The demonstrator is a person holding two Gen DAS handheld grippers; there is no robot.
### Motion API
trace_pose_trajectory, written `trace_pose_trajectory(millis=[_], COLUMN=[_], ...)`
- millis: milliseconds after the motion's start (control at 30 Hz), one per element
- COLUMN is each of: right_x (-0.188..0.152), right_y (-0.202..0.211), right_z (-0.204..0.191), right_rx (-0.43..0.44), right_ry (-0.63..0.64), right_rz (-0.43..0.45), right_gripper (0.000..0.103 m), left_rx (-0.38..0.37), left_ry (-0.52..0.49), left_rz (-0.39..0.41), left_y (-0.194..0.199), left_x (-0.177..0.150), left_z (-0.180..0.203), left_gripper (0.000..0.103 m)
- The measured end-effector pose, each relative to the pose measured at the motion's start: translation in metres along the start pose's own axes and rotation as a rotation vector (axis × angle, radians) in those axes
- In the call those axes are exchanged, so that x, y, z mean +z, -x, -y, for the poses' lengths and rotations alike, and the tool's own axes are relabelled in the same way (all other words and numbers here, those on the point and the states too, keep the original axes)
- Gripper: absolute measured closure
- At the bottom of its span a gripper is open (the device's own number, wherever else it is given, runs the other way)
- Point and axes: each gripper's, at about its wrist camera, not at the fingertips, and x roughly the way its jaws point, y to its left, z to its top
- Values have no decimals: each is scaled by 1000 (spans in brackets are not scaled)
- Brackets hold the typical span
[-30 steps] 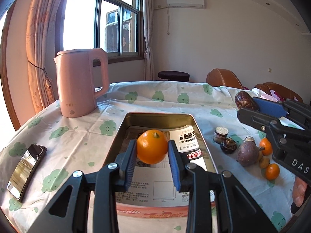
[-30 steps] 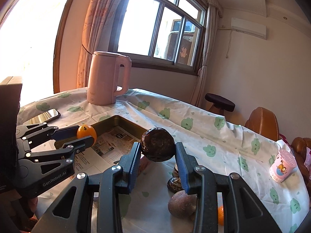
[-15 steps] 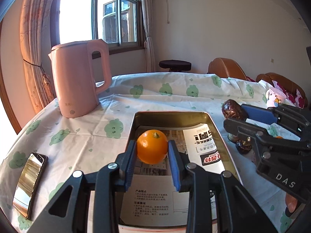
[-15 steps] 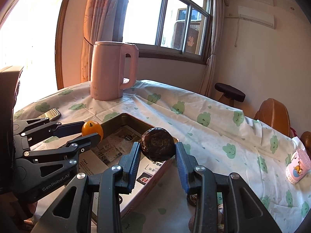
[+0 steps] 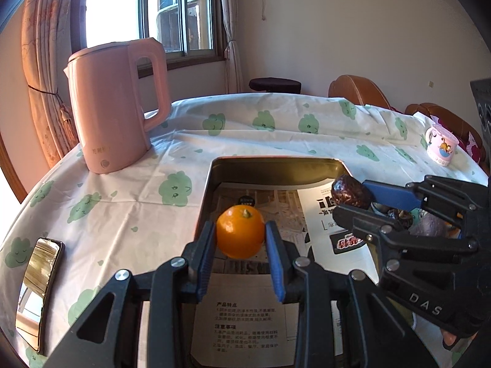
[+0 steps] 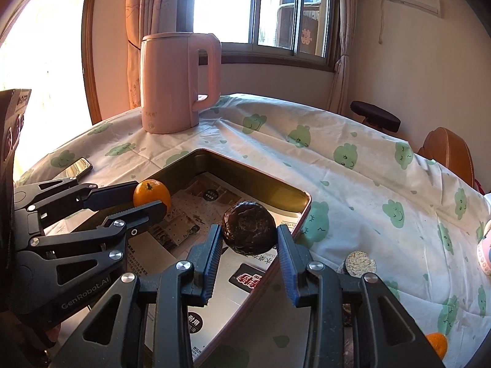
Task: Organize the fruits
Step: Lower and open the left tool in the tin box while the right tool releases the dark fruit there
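Sunlit tablecloth (image 5: 122,214) surrounds the paper-lined tray (image 5: 211,184); your left gripper (image 5: 240,239) clenches the orange (image 5: 240,234) above its near half (release high and it rolls). Rightward view: your right gripper (image 6: 248,245) grasps the dark wrinkled fruit (image 6: 248,231) over the tray's right rim (image 6: 302,211), where dropping risks bouncing outside.

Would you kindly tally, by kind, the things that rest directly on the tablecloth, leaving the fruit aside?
Pink kettle: 1
Phone: 1
Metal tray: 1
Pink mug: 1
Total: 4
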Motion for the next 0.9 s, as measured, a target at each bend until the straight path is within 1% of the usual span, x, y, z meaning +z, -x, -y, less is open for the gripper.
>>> trace_pose_trajectory(millis=[333, 733, 833, 900], right_x=[-1, -2, -2, -2], right_y=[-9, -10, -10, -10], right_z=[-8, -9, -10, -10], right_rx=[9, 5, 1, 15], right_ry=[15, 20, 21, 12], right_rz=[-25, -25, -25, -27], right_gripper=[65, 65, 65, 64], left_rx=[19, 27, 37, 50], left_ry=[-16, -9, -11, -9], left_rz=[-25, -21, -13, 0], left_y=[-6, -6, -4, -2], left_x=[1, 1, 1, 1], left_z=[1, -1, -1, -1], left_gripper=[69, 68, 68, 67])
